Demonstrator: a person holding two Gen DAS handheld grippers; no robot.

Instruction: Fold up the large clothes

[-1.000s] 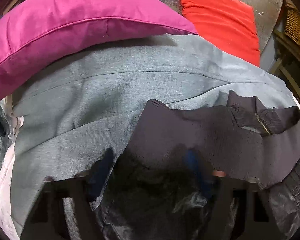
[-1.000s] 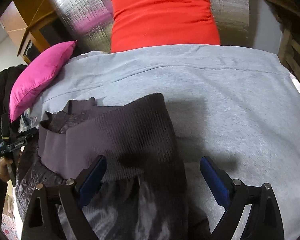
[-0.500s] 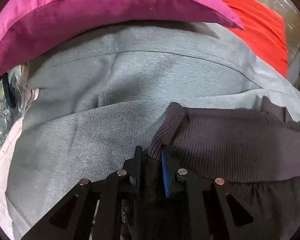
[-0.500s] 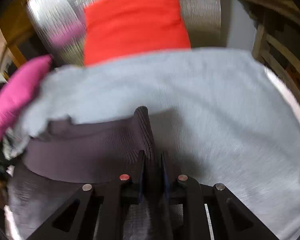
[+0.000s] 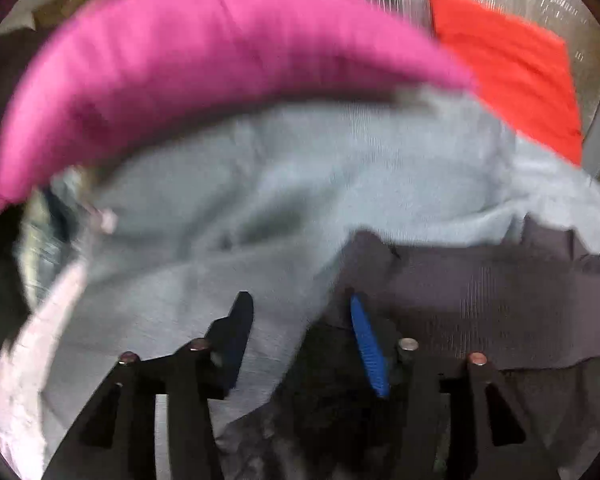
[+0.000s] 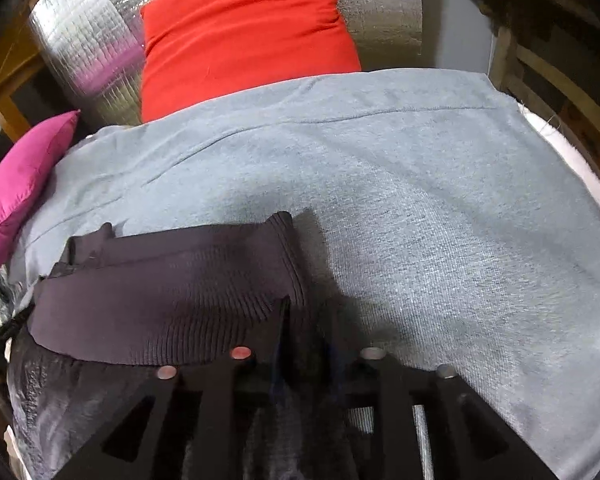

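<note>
And the left gripper (image 5: 300, 344) has let go, fingers spread over the dark jacket (image 5: 480, 300) on the grey blanket (image 5: 300, 200). The right gripper (image 6: 306, 328) stays clenched on the ribbed hem (image 6: 180, 300); that fold looks placed.

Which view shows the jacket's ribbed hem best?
The right wrist view: the ribbed hem is sharp there, its ribs plain, one end in the right gripper. The left wrist view shows it smeared by motion blur.

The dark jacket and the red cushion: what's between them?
In the right wrist view, only grey blanket lies between the dark jacket and the red cushion.
</note>
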